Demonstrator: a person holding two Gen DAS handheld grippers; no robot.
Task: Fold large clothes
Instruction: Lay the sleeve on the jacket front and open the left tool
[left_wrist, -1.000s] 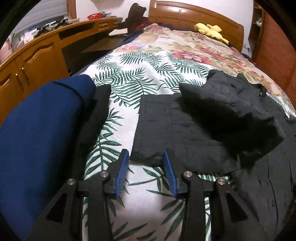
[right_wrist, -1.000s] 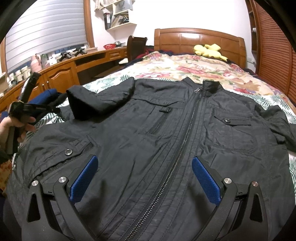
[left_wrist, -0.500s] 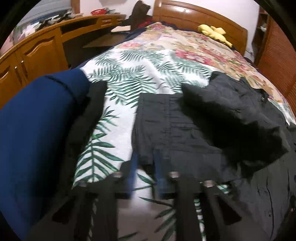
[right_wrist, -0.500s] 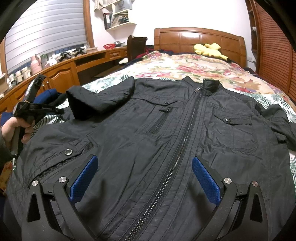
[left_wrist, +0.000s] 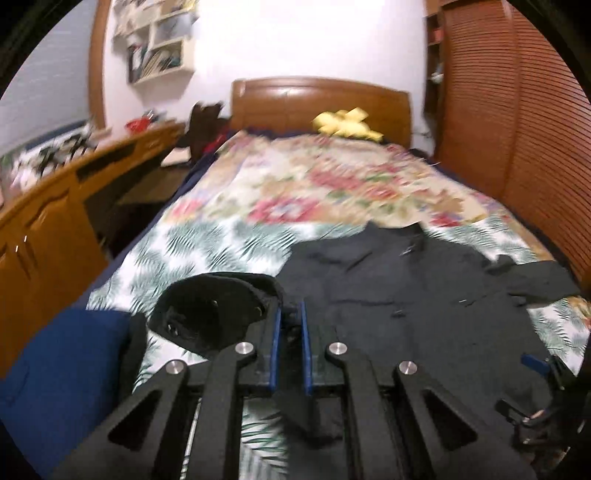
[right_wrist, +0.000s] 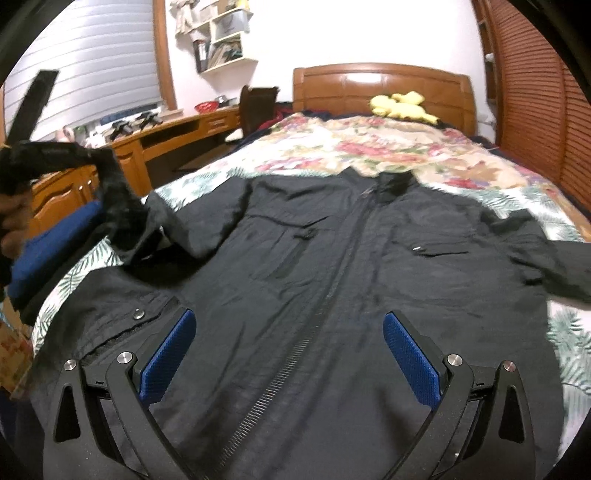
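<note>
The left gripper (left_wrist: 288, 325) has closed since a second ago: then its jaws were apart above the flat sleeve cuff, and now they are pressed almost together with black cloth between them. The sleeve (right_wrist: 122, 218) is lifted off the bed (right_wrist: 369, 147); in the right view it hangs up from the jacket's shoulder toward the raised left gripper (right_wrist: 55, 155). In the left view the open cuff (left_wrist: 218, 310) shows just beside the jaws. I judge that the first fold is beginning, and the sleeve is probably to be carried over the chest.

The right gripper (right_wrist: 288, 354) has not changed. Its jaws are wide open and hold nothing; they hover over the lower front of the jacket (right_wrist: 351, 277), one pad on each side of the zipper (right_wrist: 332, 288).

The jacket lies on the bed with its front up, the collar toward the headboard (right_wrist: 380, 85). The other sleeve (right_wrist: 554, 258) is spread out to the right.

Count: one jacket, two sleeves (one lifted, one flat), two grippers, one zipper, two chest pockets. One blue folded cloth (left_wrist: 62, 369) lies at the left edge of the bed, and one yellow toy (right_wrist: 402, 105) is near the headboard.
</note>
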